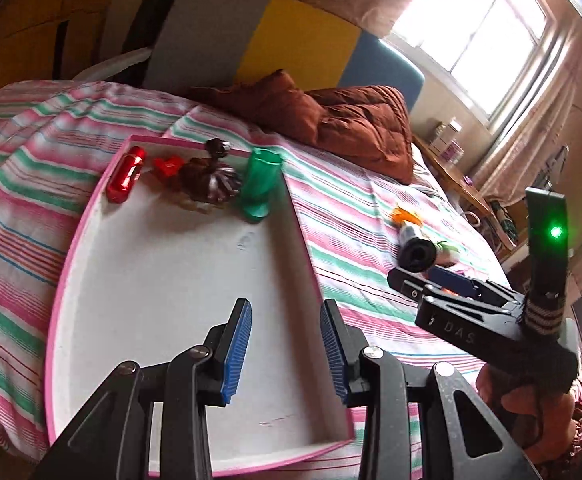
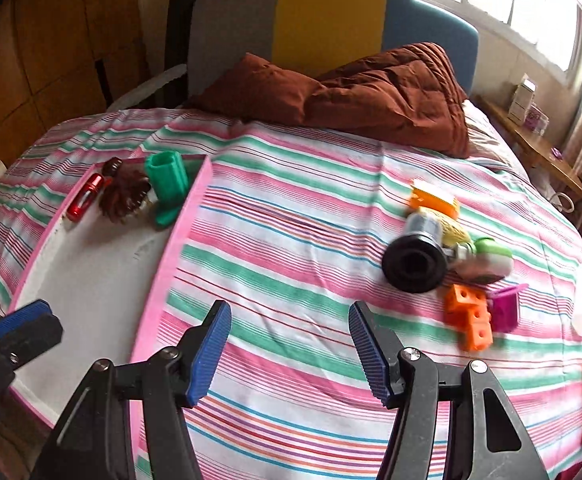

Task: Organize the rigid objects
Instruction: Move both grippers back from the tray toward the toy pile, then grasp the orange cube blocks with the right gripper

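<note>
Left wrist view first: the left gripper [image 1: 285, 344] hangs over the shallow white tray with the pink rim [image 1: 303, 240], blue-padded jaws spread apart with nothing between them, just bare tray floor. All the sorted stuff sits at the tray's far end, well away from the jaws: a shiny red capsule-shaped case [image 1: 125, 174], a small red plastic piece [image 1: 167, 166], a dark brown claw hair clip [image 1: 207, 178] and a green plastic ribbed tube standing upright [image 1: 259, 184]. Off to the right, the right gripper [image 1: 431, 284] shows up side-on over the striped pink, green and white bedsheet [image 1: 343, 216], near a black cylinder with a hollow end [image 1: 417, 254].

Right wrist view: the right gripper [image 2: 289, 354] has its jaws wide apart too, holding nothing, only sheet under them. The loose pile lies ahead and to the right, apart from the jaws: the black cylinder [image 2: 413, 262], an orange block with holes [image 2: 469, 314], a small magenta plastic piece [image 2: 505, 308] just beside it, and an orange-and-yellow item [image 2: 435, 200] behind. The tray [image 2: 179, 240] is to the left, with the left gripper's tip [image 2: 23, 322] over it.
</note>
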